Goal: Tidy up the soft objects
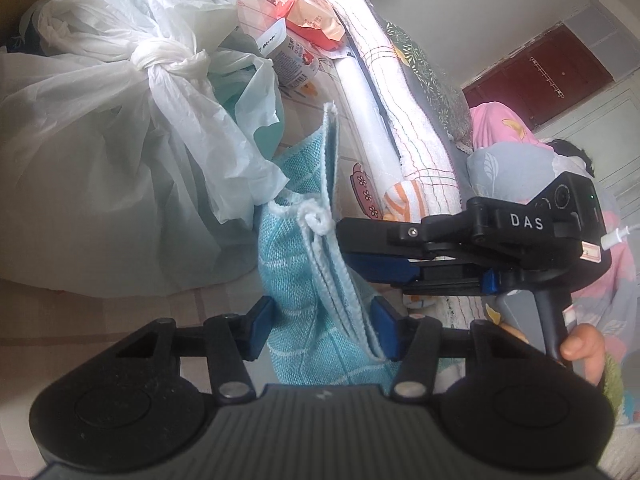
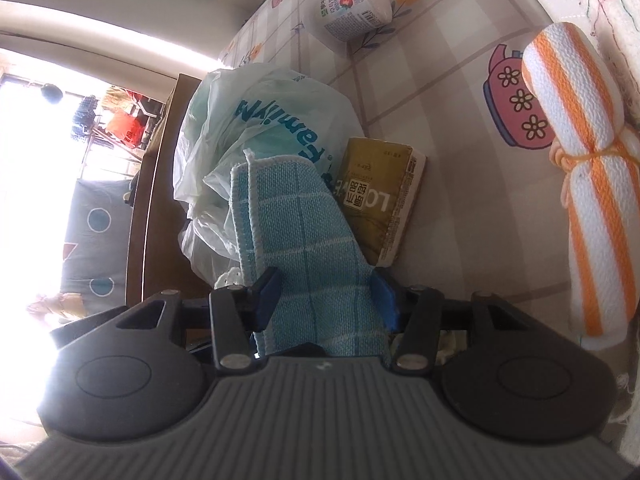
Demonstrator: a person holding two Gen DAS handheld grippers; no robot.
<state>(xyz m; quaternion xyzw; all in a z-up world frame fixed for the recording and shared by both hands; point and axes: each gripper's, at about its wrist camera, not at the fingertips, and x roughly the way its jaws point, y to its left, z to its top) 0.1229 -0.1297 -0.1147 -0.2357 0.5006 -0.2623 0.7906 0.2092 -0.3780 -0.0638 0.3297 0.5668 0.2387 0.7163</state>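
Left tool [image 1: 320,330]: blue pads stand apart, folded blue checked cloth [image 1: 316,280] hanging between them; the right pad touches the cloth's folded edge, the left pad sits just clear. No firm pinch seen.

Right tool [image 2: 326,300]: pads apart, the same cloth [image 2: 304,248] lying between them and filling the gap; whether they press it, cannot tell. In the left view this tool [image 1: 360,252] reaches in from the right, tips at the cloth's hemmed edge.

Cloth is lifted above the desk [image 2: 448,128].

Behind the cloth: knotted white plastic bag [image 1: 120,128], olive tissue pack [image 2: 380,208].

Farther: orange-striped rolled towel [image 2: 580,200], small printed cup [image 2: 352,10] on its side.
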